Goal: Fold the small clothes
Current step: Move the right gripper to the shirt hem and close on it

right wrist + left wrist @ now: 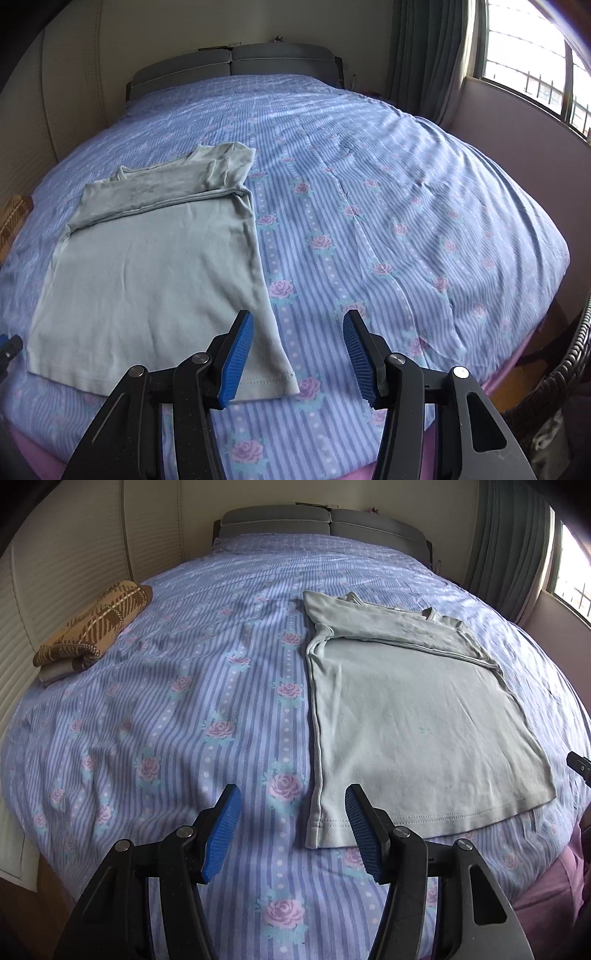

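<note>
Bed (184, 709): wide bare sheet left of pale green shirt (424, 720), clear for passage. Far left edge blocked by folded brown plaid garment (96, 624). Right of shirt, sheet bare to bed edge. Obstacles beyond: headboard (236, 62) far end, wicker basket (569, 354) near right corner, louvred wall panels (55, 572) left.

Each hand-held gripper (293, 832) has black linkage arms, silver pivot screws and 2 ribbed blue pads (238, 360)
</note>
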{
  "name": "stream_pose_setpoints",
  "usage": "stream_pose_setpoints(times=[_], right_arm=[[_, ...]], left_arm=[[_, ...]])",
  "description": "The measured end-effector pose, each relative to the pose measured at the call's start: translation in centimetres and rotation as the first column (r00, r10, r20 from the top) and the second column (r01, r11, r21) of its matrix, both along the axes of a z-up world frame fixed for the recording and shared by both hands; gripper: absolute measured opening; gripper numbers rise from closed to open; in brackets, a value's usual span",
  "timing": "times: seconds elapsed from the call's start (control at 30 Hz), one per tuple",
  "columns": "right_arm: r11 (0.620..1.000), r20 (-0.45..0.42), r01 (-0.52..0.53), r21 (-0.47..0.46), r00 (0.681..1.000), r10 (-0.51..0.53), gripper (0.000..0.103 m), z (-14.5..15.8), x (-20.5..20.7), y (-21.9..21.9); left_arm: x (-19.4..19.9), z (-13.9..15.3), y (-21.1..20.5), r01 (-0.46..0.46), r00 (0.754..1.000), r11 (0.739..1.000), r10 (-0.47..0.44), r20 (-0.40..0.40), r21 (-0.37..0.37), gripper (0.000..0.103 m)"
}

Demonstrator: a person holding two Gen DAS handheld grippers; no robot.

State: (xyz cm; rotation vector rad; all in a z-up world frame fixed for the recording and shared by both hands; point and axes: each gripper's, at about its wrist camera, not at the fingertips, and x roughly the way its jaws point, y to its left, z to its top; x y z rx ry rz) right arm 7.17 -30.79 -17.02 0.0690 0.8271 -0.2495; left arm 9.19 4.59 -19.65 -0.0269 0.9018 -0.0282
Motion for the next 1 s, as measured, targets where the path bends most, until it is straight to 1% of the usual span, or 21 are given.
stream_pose_setpoints(times=[0.07, 0.13, 0.2, 0.33, 0.43, 0.57, 0.63, 0.7, 0.87, 0.9, 0.93, 1.0], right_arm=[[1.0, 0.002, -0.011, 0.022, 1.0, 0.011, 0.051, -0.2, -0.7, 0.0], [0.999, 0.004, -0.019, 0.05, 1.0, 0.019, 0.051, -0.4, -1.0, -0.1], [0.999, -0.009, -0.014, 0.049, 1.0, 0.015, 0.051, -0.7, -1.0, -0.2], [0.998, -0.026, -0.009, 0.064, 1.0, 0.011, 0.051, -1.6, -0.8, -0.5], [0.997, -0.052, -0.022, 0.069, 0.998, 0.026, 0.05, -2.4, -0.6, -0.1], [0.995, -0.054, -0.036, 0.089, 0.998, 0.041, 0.05, -2.7, -0.6, 0.0], [0.995, -0.067, -0.034, 0.095, 0.997, 0.041, 0.046, -3.0, -0.5, -0.1], [0.994, -0.082, -0.035, 0.108, 0.996, 0.044, 0.038, -3.3, -0.4, -0.1], [0.99, -0.116, -0.045, 0.136, 0.991, 0.061, 0.035, -4.1, 0.0, -0.2], [0.989, -0.121, -0.045, 0.143, 0.991, 0.063, 0.03, -4.3, 0.0, -0.2], [0.988, -0.127, -0.045, 0.149, 0.99, 0.064, 0.028, -4.4, 0.1, -0.3], [0.986, -0.139, -0.045, 0.16, 0.988, 0.068, 0.027, -4.7, 0.3, -0.3]], left_arm=[[-0.1, -0.3, -0.1, 0.012, 1.0, 1.0, -0.013, -0.011, -0.028, 0.051], [0.0, -0.5, -0.3, 0.019, 1.0, 0.999, -0.02, -0.019, -0.039, 0.048], [0.2, -0.7, -0.4, 0.025, 0.999, 0.999, -0.026, -0.021, -0.039, 0.044], [0.4, -1.1, -0.4, 0.019, 0.999, 0.999, -0.02, -0.036, -0.031, 0.044], [0.4, -1.6, -0.5, 0.023, 0.998, 0.999, -0.026, -0.057, -0.039, 0.044], [0.3, -2.1, -0.7, 0.037, 0.997, 0.998, -0.041, -0.071, -0.053, 0.044], [0.4, -2.3, -0.5, 0.027, 0.996, 0.998, -0.032, -0.08, -0.06, 0.044], [0.5, -2.5, -0.4, 0.024, 0.995, 0.998, -0.03, -0.091, -0.065, 0.044], [0.7, -3.0, -0.6, 0.028, 0.994, 0.998, -0.035, -0.108, -0.059, 0.044], [0.8, -3.1, -0.6, 0.029, 0.993, 0.998, -0.035, -0.112, -0.061, 0.044], [0.8, -3.1, -0.6, 0.029, 0.993, 0.998, -0.036, -0.114, -0.062, 0.044], [0.8, -3.2, -0.6, 0.031, 0.993, 0.998, -0.038, -0.115, -0.06, 0.044]])
